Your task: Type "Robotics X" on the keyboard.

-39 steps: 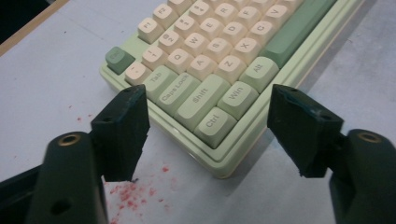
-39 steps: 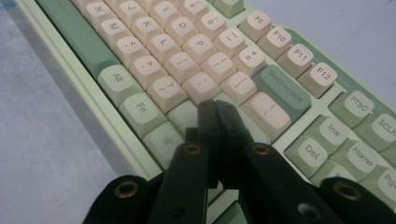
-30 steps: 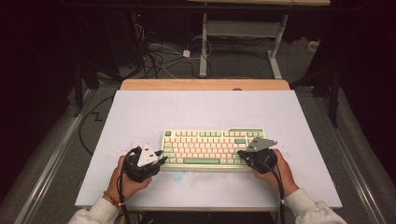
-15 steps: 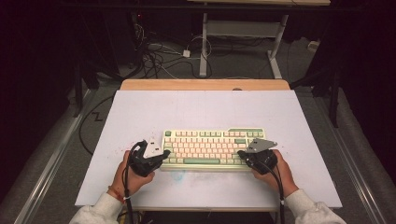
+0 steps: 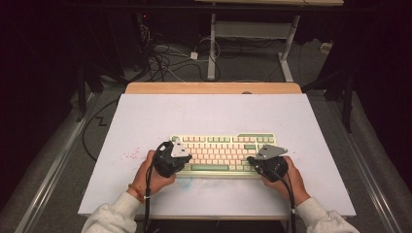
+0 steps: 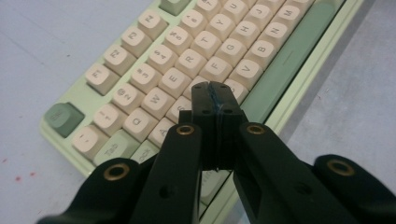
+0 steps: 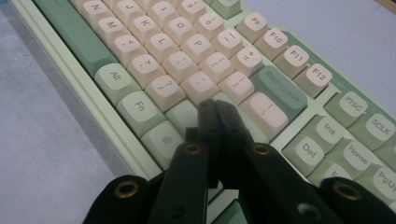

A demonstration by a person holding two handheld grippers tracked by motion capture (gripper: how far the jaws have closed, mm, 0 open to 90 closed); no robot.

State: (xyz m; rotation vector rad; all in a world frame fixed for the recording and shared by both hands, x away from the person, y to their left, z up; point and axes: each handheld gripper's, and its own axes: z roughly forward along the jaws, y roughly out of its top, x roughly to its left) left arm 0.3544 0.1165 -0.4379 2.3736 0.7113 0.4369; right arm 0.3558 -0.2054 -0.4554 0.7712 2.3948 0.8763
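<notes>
A cream and green keyboard (image 5: pixel 223 154) lies near the front of the white table top (image 5: pixel 209 116). My left gripper (image 5: pixel 180 159) hovers over the keyboard's left end, jaws shut with nothing between them. In the left gripper view its tips (image 6: pixel 214 95) sit above the keyboard (image 6: pixel 187 60) around the letter keys near the green space bar (image 6: pixel 289 51). My right gripper (image 5: pixel 252 161) is over the right end, also shut and empty. In the right gripper view its tips (image 7: pixel 215 114) point at the keyboard (image 7: pixel 210 65), at keys below the Backspace key (image 7: pixel 280 91).
The table's wooden far edge (image 5: pixel 214 88) borders a dark floor with cables (image 5: pixel 165 58) and desk legs (image 5: pixel 212 48). Red specks (image 5: pixel 130 156) mark the table left of the keyboard. A person's hands and light sleeves (image 5: pixel 111 218) come in from the bottom.
My left gripper has moved right and forward, from beside the keyboard's left end to over its keys. The right gripper has barely moved.
</notes>
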